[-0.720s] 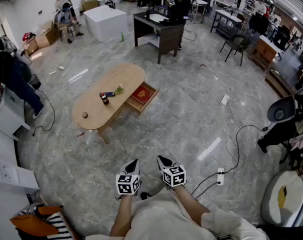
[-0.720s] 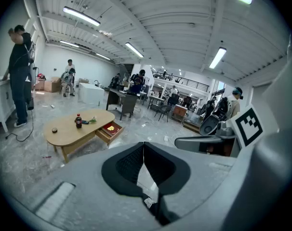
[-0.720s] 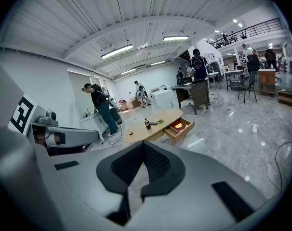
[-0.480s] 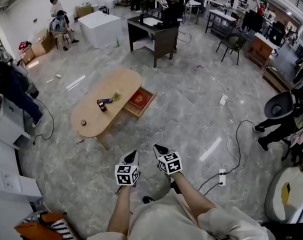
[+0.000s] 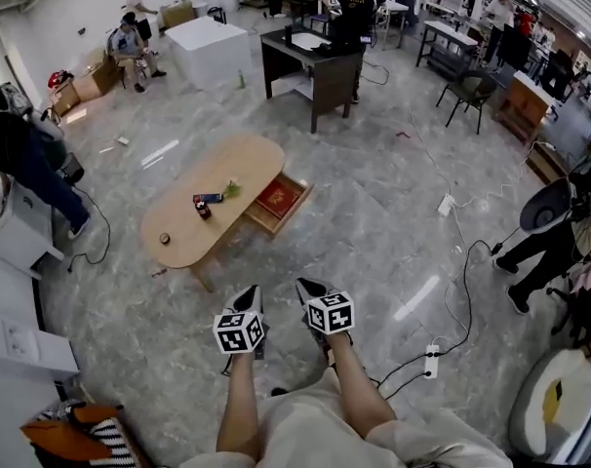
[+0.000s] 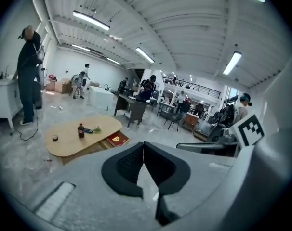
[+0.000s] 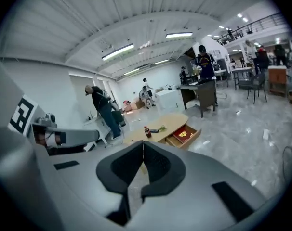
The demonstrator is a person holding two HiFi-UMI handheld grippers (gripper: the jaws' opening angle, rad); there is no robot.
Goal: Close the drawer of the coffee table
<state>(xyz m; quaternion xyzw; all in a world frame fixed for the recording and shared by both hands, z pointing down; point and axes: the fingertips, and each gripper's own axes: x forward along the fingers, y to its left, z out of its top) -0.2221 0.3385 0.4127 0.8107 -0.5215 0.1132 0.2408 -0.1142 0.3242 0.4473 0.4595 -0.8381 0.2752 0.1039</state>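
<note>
Task is judged not begun. The drawer (image 5: 294, 213) is seen pulled out of the coffee table (image 5: 213, 174) toward 4 o'clock in the head view, with a red book (image 5: 278, 198) lying inside. The table is placed at 11 o'clock of the grippers, well apart across the floor. The left gripper (image 5: 252, 296) and right gripper (image 5: 310, 289) are held side by side, both clenched on nothing, jaws pressed together. Left to do: table to be approached, drawer front pushed in flush.

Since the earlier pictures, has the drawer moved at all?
No. The drawer sticks out from the coffee table's side as far as before, red book still exposed.
</note>
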